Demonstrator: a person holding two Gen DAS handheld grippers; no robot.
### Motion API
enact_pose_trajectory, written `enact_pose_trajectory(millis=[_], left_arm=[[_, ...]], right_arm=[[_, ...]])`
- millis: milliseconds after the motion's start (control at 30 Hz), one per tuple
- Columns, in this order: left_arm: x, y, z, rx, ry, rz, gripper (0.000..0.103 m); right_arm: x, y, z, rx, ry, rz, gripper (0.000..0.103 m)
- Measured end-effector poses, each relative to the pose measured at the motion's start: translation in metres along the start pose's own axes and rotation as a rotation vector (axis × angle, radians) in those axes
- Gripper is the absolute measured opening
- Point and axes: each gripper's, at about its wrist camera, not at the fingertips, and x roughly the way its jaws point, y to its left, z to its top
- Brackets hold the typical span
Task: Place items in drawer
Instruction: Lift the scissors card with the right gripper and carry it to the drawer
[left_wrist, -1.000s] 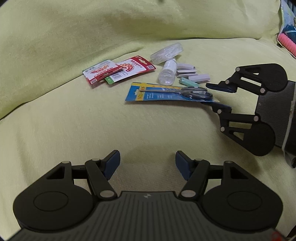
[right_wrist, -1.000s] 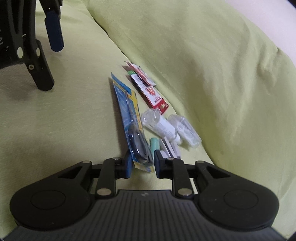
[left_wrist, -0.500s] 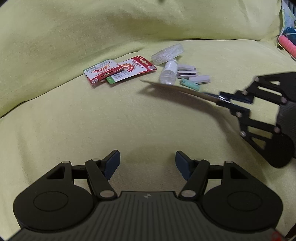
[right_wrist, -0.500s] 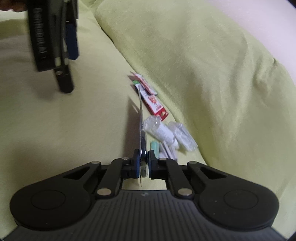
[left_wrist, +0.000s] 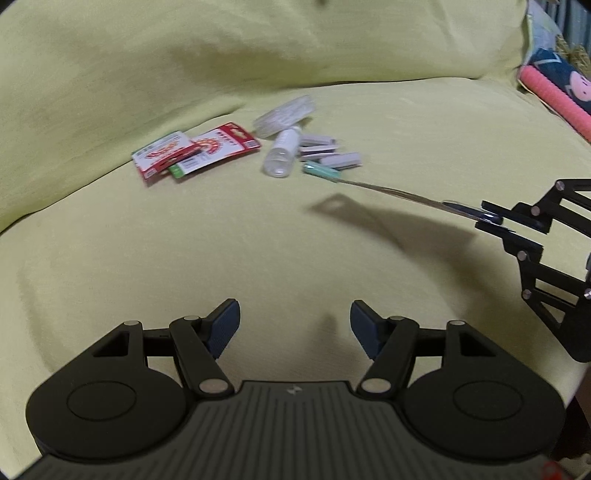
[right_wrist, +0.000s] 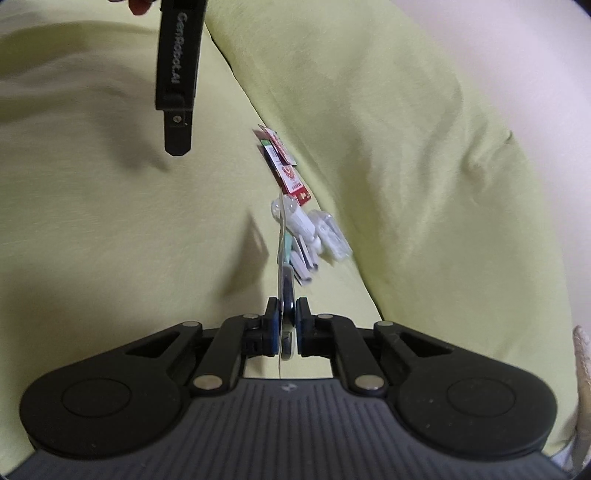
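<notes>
The left gripper (left_wrist: 295, 328) sat nearest the lens in its own view, its jaws spread wide with nothing between them, hovering over the yellow-green bed cover (left_wrist: 184, 251). Its blue pads (left_wrist: 225, 325) faced bare fabric only.

The right gripper (right_wrist: 287, 325) was clenched on the scissors pack (right_wrist: 285, 295), gripping it at the handle end. The pack was seen edge-on in the right wrist view, held upright between the two jaws and clear of the cover. From the left wrist view the same right gripper (left_wrist: 495, 221) appeared at the right edge, with the scissors pack (left_wrist: 399, 192) extending out from it as a thin, slightly blurred line raised above the fabric; a shadow lay on the cover beneath it.

Beyond the pack's far tip lay the remaining items, grouped close together on the cover. A teal capped piece (left_wrist: 319, 170) was nearest, then several small grey pieces (left_wrist: 328, 151) side by side. A clear small bottle (left_wrist: 282, 157) lay on its side just beside them, and a clear plastic case (left_wrist: 286, 114) rested behind the bottle. To the left of these, red and white packets (left_wrist: 195, 151) overlapped one another.

Farthest back, a cushion (left_wrist: 258, 48) in the same fabric rose behind the items. A pink ribbed object (left_wrist: 554, 99) showed at the upper right edge. No drawer appeared in either view.
</notes>
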Motion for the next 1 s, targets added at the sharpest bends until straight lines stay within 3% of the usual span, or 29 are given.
enact_pose_trajectory(millis=[400,1000], left_arm=[[-0.047,-0.066,-0.004,0.106,-0.04,-0.131,0.067],[-0.163,-0.186,-0.032,0.352,-0.15,-0.385,0.067]], right_arm=[[-0.11,-0.001,-0.009,0.021,0.08,-0.1,0.006],[-0.268,0.0,-0.023,0.155,0.197,-0.281,0.006]])
